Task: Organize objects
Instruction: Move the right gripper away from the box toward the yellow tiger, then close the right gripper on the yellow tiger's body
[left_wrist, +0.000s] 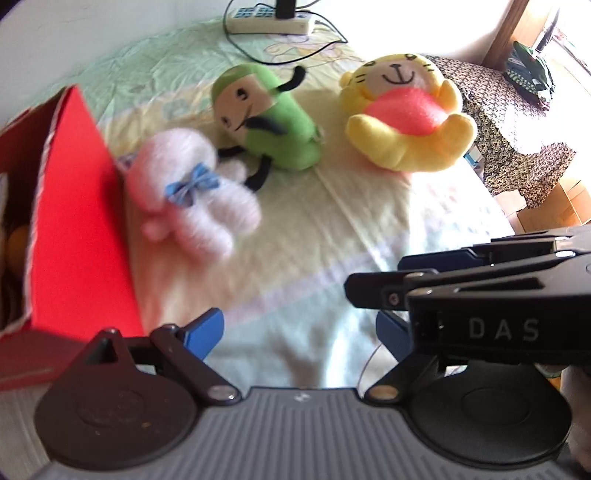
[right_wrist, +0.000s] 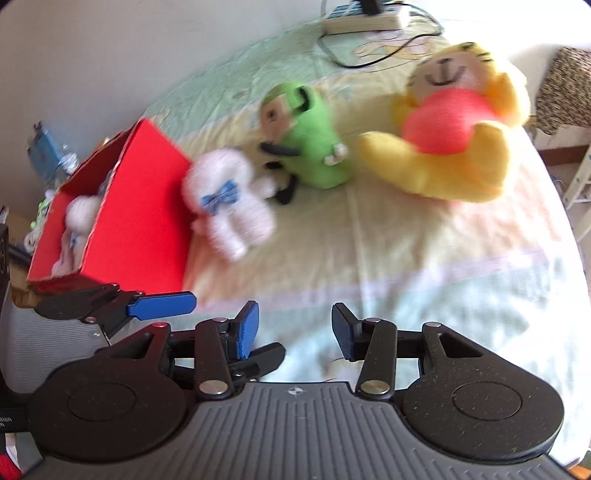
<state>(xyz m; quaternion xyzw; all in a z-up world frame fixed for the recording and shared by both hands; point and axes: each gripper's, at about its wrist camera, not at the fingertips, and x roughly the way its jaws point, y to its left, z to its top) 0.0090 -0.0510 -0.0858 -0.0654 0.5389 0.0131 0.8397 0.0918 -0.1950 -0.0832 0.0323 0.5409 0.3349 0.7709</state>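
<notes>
Three soft toys lie on a bed (left_wrist: 332, 229) covered with a pale green and yellow sheet. A white toy with a blue bow (left_wrist: 192, 188) rests against the outer side of a red box (left_wrist: 81, 229) that stands at the bed's left edge; in the right wrist view another white plush (right_wrist: 83, 212) shows inside the box. Just beside the white toy, toward the head of the bed, lies a green toy (left_wrist: 269, 118) with black limbs, one leg reaching close to the white one. A yellow toy (left_wrist: 406, 114) with a pink belly sits apart from the green one, near the bed's right edge. A white power strip (left_wrist: 269, 18) with black cables lies at the far end of the bed. The left tongs (left_wrist: 299, 332) hover low over the near part of the sheet, spread apart and holding nothing. The right tongs (right_wrist: 293, 330) are also apart and empty, just right of the left ones.
</notes>
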